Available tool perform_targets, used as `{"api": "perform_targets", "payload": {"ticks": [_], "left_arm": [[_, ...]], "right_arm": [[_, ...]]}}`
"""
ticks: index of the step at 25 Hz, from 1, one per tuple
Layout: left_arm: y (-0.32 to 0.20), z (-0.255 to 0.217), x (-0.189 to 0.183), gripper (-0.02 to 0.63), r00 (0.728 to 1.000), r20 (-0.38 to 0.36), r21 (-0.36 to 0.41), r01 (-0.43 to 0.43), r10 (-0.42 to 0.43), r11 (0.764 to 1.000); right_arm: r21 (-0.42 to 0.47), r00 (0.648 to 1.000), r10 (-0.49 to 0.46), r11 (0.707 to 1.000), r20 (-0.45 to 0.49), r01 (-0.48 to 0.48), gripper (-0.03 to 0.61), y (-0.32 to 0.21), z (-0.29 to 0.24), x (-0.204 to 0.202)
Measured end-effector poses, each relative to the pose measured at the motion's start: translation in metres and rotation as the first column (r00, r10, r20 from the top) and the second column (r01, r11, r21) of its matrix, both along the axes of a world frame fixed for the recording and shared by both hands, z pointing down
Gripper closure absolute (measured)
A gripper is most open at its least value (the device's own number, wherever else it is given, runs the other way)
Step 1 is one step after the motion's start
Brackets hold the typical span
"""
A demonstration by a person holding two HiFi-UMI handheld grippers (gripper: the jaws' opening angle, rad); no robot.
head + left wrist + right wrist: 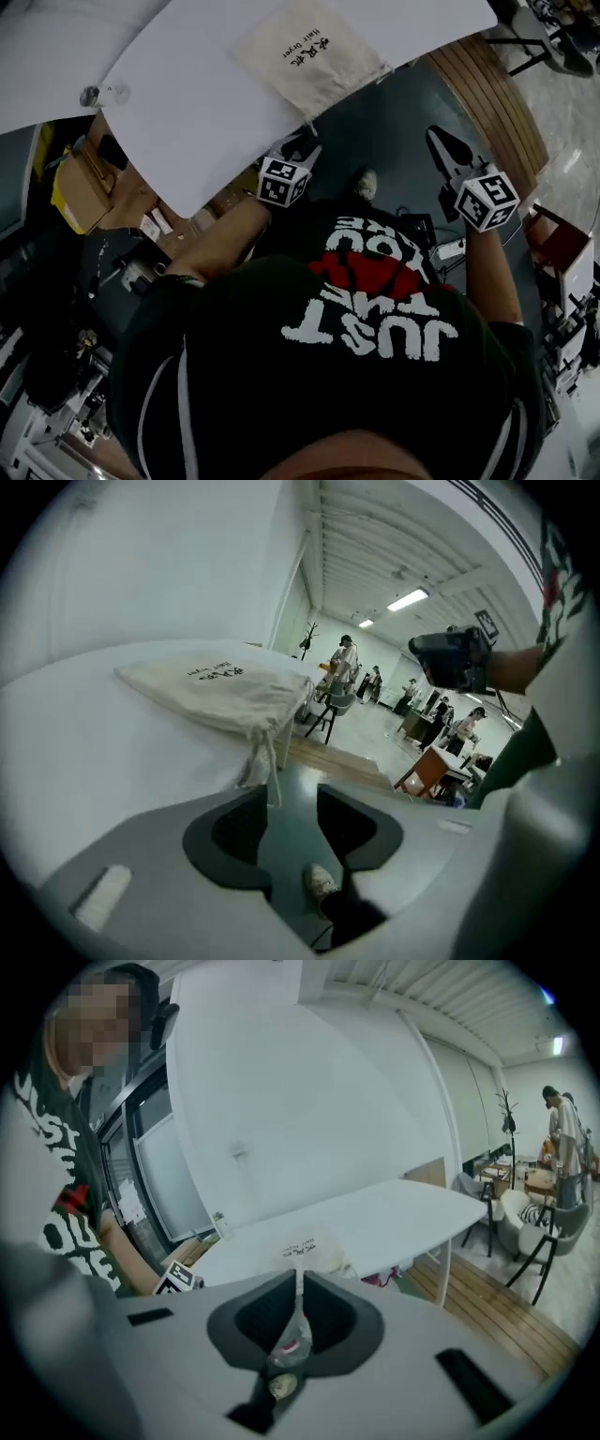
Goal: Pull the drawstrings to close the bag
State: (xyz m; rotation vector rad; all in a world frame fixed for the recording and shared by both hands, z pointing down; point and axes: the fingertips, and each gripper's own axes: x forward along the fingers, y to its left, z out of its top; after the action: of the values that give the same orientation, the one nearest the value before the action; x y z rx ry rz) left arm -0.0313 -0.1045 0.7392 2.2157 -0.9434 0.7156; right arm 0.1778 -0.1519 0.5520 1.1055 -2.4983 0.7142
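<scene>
A cream drawstring bag (309,52) with black print lies flat on the white table (187,122), its gathered mouth at the table's near edge. In the left gripper view the bag (220,696) shows ahead, and a drawstring (272,761) hangs off the edge into the gap between the jaws. My left gripper (302,141) is just below that edge, open (291,794), its pads not pressing the string. My right gripper (439,136) hangs over the floor to the right of the table, shut with nothing held (299,1279). From there the bag (305,1252) looks small and far.
A small clear bottle (101,94) stands on the table at the far left. Cardboard boxes (89,183) sit under the table. A wooden floor strip (497,103) runs at the right. The person's shoe (366,183) is between the grippers. Chairs and people (347,667) stand farther back.
</scene>
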Motion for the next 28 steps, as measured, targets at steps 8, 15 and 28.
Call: {"api": "perform_targets", "payload": {"ticks": [8, 15, 28], "left_arm": [[-0.012, 0.021, 0.02, 0.442, 0.999, -0.016, 0.057, 0.029, -0.029, 0.998], [-0.017, 0.024, 0.033, 0.443, 1.0, -0.019, 0.068, 0.012, -0.011, 0.998], [-0.032, 0.017, 0.046, 0.443, 0.995, -0.082, 0.068, 0.054, -0.049, 0.996]], "right_arm": [[-0.072, 0.999, -0.02, 0.997, 0.027, 0.022, 0.569, 0.023, 0.03, -0.011], [-0.088, 0.999, -0.017, 0.996, 0.037, 0.021, 0.57, 0.034, 0.038, -0.009], [-0.094, 0.999, -0.012, 0.995, 0.038, 0.015, 0.569, 0.043, 0.036, -0.005]]}}
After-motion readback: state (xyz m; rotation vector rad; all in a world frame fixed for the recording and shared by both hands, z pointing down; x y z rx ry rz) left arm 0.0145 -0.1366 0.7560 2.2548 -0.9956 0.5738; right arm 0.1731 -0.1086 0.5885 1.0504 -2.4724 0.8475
